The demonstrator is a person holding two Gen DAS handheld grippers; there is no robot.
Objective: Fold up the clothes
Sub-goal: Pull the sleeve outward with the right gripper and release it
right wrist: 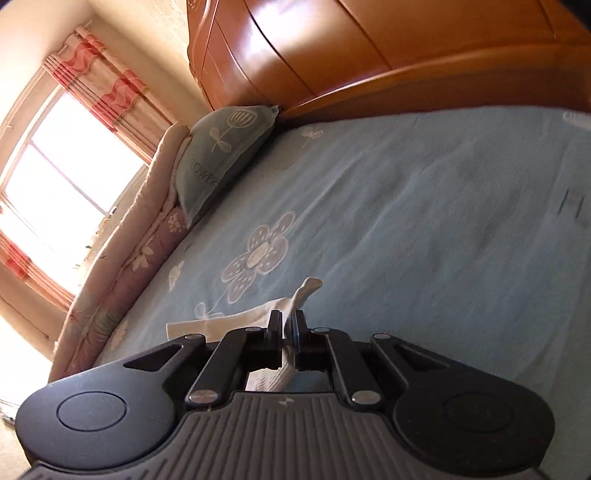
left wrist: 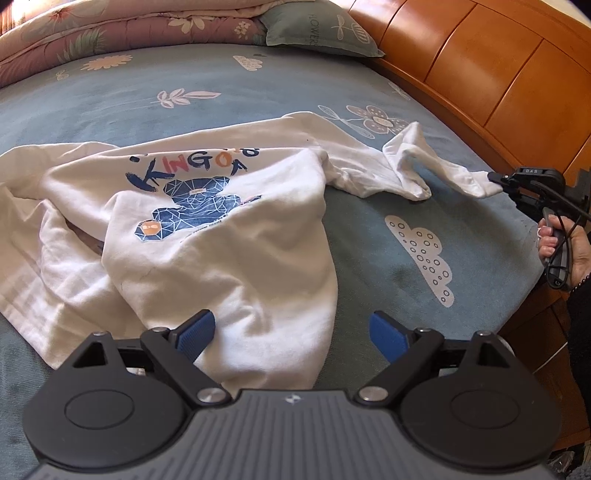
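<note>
A white T-shirt [left wrist: 207, 236] with a blue bear print and "KING" lettering lies crumpled on the blue bedsheet [left wrist: 369, 236]. Its lower hem sits between the spread blue pads of my left gripper [left wrist: 291, 330], which is open and hovers just above the cloth. One sleeve [left wrist: 436, 166] stretches to the right, lifted off the sheet at its end. There my right gripper [left wrist: 493, 177] pinches the cuff. In the right wrist view the right gripper [right wrist: 286, 321] is shut on the white sleeve cuff [right wrist: 291, 306], with cloth poking out past the fingers.
An orange wooden headboard [left wrist: 498, 70] runs along the right side. A green pillow [left wrist: 317, 26] and a folded floral quilt [left wrist: 110, 33] lie at the far end of the bed. A hand [left wrist: 557, 251] holds the right gripper's handle near the bed's edge. A window with curtains [right wrist: 66, 173] is beyond.
</note>
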